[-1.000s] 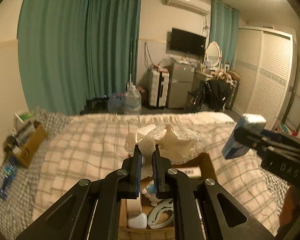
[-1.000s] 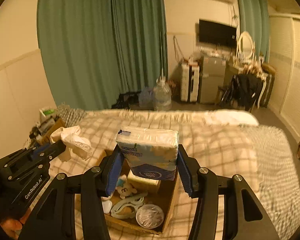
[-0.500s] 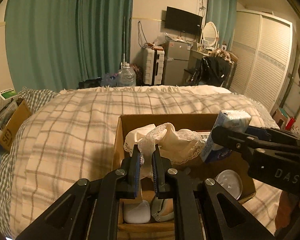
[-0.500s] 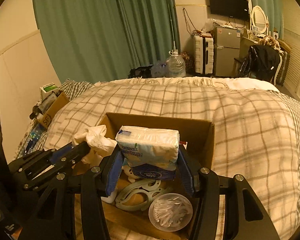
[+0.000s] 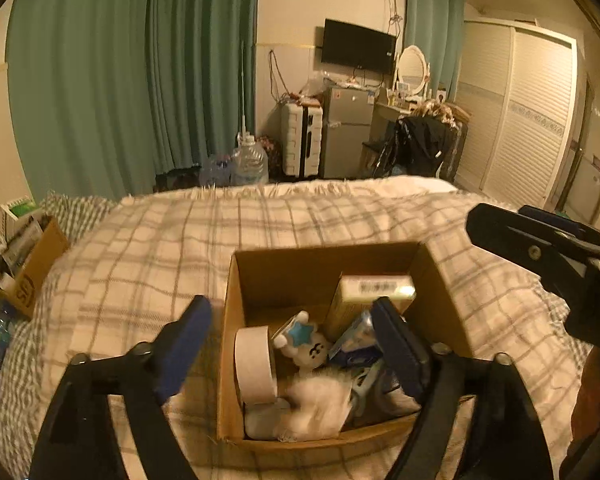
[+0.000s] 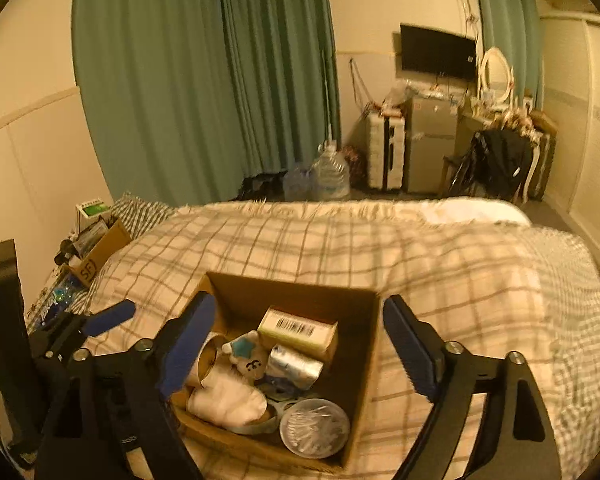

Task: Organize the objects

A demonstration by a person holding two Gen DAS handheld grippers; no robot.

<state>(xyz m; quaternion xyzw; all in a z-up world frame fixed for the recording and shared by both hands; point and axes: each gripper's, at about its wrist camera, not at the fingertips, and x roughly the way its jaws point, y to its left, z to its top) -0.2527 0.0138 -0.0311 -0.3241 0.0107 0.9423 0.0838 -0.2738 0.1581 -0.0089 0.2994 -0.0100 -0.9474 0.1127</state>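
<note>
Both grippers, left gripper [image 5: 288,344] and right gripper [image 6: 300,344], hover with jaws wide and empty; the brown cardboard box [image 6: 300,292] on the checked bed [image 6: 440,264] looks filled; little seems left.

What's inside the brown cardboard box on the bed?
Inside the brown cardboard box: a barcoded yellow carton, a white star-marked plush toy, a tape roll, white cloth, a round clear tub of cotton swabs. Whatever lies beneath them is covered.

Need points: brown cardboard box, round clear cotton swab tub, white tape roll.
brown cardboard box [image 6: 370,344], right wrist view, right wall.
round clear cotton swab tub [image 6: 314,427], right wrist view, centre of lid.
white tape roll [image 5: 254,364], left wrist view, outer band.
</note>
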